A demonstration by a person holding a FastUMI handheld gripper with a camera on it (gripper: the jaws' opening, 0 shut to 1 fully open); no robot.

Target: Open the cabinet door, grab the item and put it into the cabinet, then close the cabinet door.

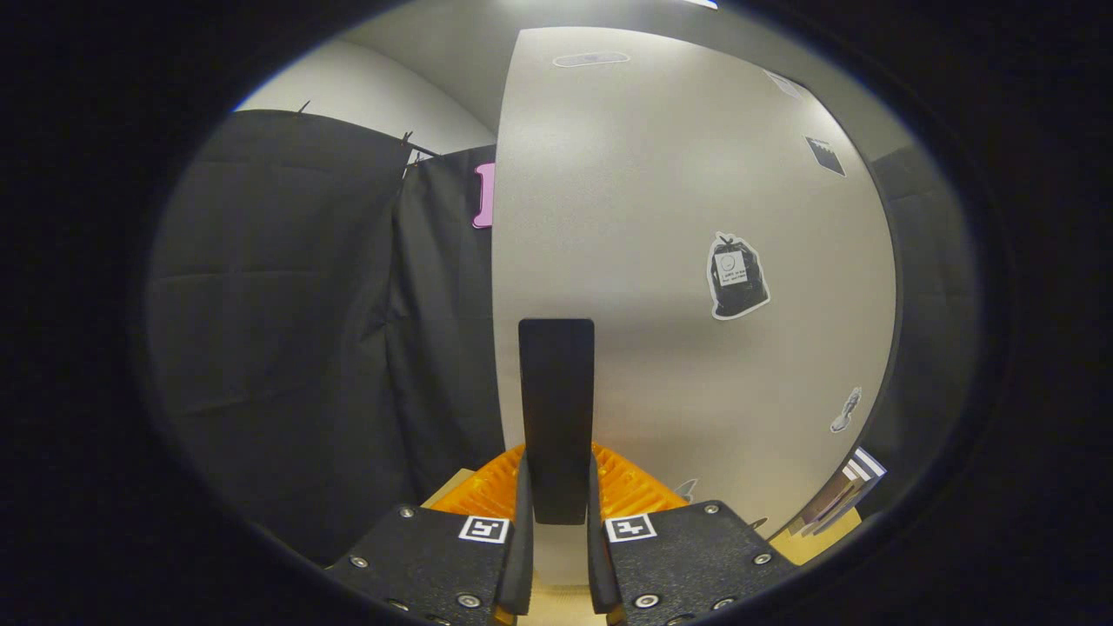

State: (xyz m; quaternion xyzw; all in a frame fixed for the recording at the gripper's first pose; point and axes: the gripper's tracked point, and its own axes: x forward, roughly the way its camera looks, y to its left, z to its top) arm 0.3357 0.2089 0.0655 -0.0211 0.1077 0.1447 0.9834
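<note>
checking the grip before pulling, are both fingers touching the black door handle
Touching: the gripper view shows the gripper with both fingers pressed on the black handle.

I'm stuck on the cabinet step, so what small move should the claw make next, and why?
Probably a gentle pull straight back. The claw looks shut on the black handle at the left edge of the grey door, so pulling should start swinging it.

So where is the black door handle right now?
In the gripper view the black handle stands upright between the gripper fingers, which close on it, at the left edge of the grey cabinet door, left of the bin-bag sticker.
</note>
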